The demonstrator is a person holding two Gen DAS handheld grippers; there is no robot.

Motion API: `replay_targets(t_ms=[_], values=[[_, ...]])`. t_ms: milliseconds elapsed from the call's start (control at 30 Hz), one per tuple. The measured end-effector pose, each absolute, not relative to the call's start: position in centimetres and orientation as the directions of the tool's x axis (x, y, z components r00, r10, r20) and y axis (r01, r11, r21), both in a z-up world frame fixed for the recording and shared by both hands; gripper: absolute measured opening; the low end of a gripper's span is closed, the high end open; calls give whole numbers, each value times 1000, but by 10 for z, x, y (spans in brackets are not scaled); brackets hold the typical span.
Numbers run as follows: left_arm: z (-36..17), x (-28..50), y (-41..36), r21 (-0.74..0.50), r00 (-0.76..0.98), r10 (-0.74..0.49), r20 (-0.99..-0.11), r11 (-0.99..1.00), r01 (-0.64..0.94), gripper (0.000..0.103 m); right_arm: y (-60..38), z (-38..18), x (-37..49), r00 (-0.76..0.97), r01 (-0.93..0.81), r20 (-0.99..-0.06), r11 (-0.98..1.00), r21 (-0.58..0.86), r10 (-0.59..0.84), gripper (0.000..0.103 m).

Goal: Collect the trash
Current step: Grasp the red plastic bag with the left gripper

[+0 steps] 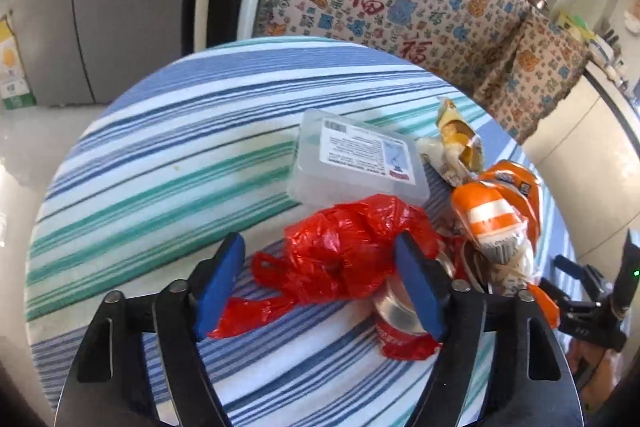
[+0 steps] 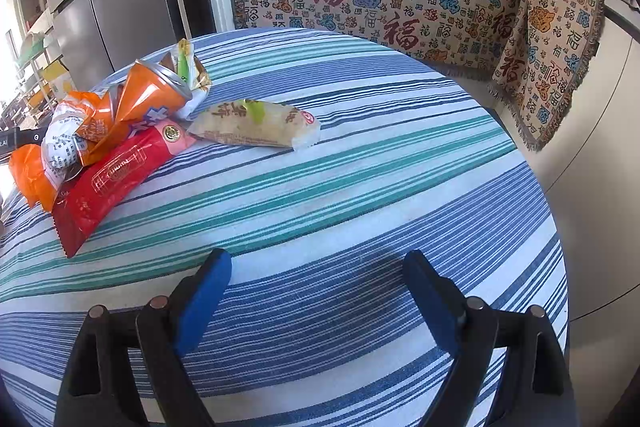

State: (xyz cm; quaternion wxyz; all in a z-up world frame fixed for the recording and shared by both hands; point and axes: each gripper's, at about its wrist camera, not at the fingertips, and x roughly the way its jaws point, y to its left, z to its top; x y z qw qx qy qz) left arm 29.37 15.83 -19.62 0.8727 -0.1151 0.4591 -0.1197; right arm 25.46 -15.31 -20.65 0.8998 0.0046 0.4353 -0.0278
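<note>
- The left gripper (image 1: 320,279) hovers low over the round table under its blue, green and white striped cloth (image 1: 160,155), jaws spread wide and holding nothing.
- Between and just beyond its blue pads lies a crumpled red plastic bag (image 1: 352,251), in the lower middle of the left wrist view; the right-hand pad seems to touch the bag's edge, though I cannot tell for sure.
- A crushed red and silver drink can (image 1: 394,323) lies under the bag, close to that same pad.
- Behind the bag sits a clear rectangular plastic box with a white label (image 1: 356,159); right of it are a yellow and white torn snack wrapper (image 1: 456,143) and a heap of orange and white wrappers (image 1: 496,215).
- The right gripper (image 2: 316,291) also has its jaws wide apart and empty, over bare cloth at the bottom of its view.
- Its nearest trash is well apart, toward the upper left: a long red foil wrapper (image 2: 116,183) and a pale beige pastry wrapper (image 2: 256,125), whose long axis runs left to right.
- Judgement: the left gripper is far nearer the bag, which has no clear long axis; closing the jaws where they stand should catch it, with some risk of nudging the can.
</note>
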Motion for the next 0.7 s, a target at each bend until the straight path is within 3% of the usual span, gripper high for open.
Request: replay_targets(t_ms=[100,267,433,700], values=[[-189,282,156,-319,553,-334,-764,939,127,53,-155,-206,255,619,56,-784,998,-16,-47,91],[-176,252,141,-213,556,-230,-799,972,96,46,-155,-206,255,619,55,-784,998,-17,-48,91],[-163,197,133,-213,559,-129,-819,973,-88,46,-155,-207,255,619,56,-784,998,-17,-48,91],[-172,134,77,-264,493,-227,-840,965,-5,58,-155,-207,255,621,57,-782,998,-18,-49,91]])
